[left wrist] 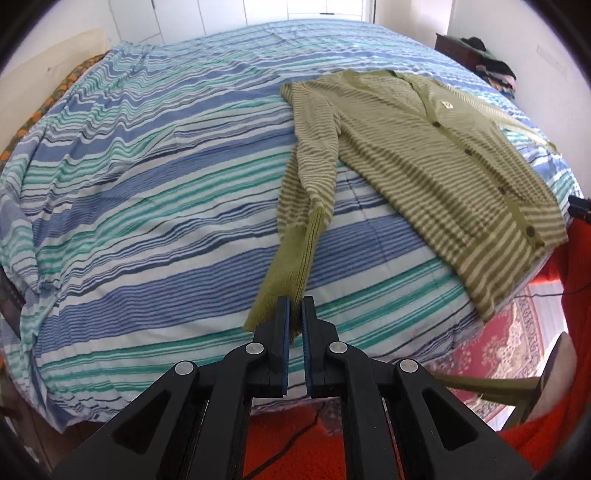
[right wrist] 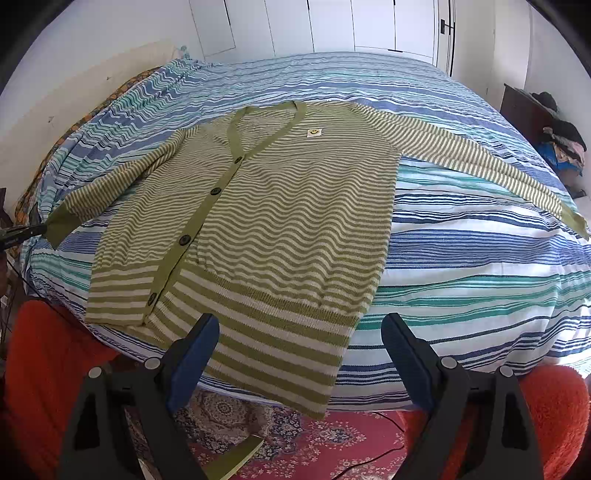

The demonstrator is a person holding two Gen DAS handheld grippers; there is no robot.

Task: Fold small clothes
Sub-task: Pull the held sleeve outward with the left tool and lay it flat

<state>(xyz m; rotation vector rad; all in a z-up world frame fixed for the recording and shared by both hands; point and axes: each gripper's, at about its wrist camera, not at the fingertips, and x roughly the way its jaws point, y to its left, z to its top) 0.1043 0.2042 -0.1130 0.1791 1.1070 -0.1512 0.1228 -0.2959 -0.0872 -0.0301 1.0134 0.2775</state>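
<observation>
A green and cream striped cardigan [right wrist: 280, 221] lies face up, buttoned, on the bed, its hem hanging over the near edge. In the left wrist view the cardigan [left wrist: 443, 166] lies to the right, with one sleeve [left wrist: 314, 173] stretched toward me. My left gripper [left wrist: 296, 306] is shut on the solid green cuff [left wrist: 284, 280] of that sleeve, just above the bed. My right gripper [right wrist: 299, 328] is open and empty, just in front of the cardigan's hem. The other sleeve [right wrist: 498, 170] lies spread out to the right.
The bed has a blue, teal and white striped cover [left wrist: 147, 184]. A red patterned rug [right wrist: 295, 435] and a cable lie on the floor below. A dark cabinet with piled clothes [right wrist: 554, 133] stands at the far right. White closet doors [right wrist: 332, 26] are behind the bed.
</observation>
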